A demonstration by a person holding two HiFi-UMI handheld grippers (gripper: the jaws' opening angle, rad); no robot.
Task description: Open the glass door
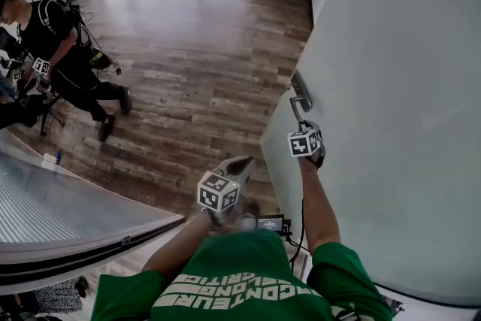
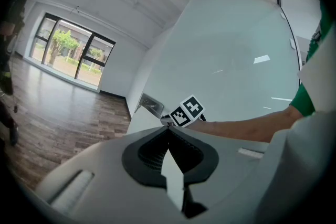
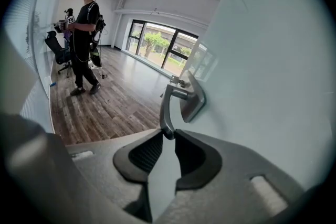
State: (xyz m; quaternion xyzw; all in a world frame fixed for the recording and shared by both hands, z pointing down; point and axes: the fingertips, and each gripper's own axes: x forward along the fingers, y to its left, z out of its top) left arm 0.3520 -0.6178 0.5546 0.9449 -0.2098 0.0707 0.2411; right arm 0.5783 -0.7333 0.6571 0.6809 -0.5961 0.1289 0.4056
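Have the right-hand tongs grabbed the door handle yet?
Yes, shut on it: the right tongs pinch the lever end of the door handle.

The pale frosted glass door [image 1: 391,86] is smooth and matt. Its curved silver metal lever handle [image 3: 167,105] has a satin sheen. The brown wood-plank floor [image 1: 195,71] shows grain and a low gloss. The left gripper [image 2: 169,128] and right gripper [image 3: 168,134] have matt grey plastic shells with black ribbed pads [image 3: 144,152]
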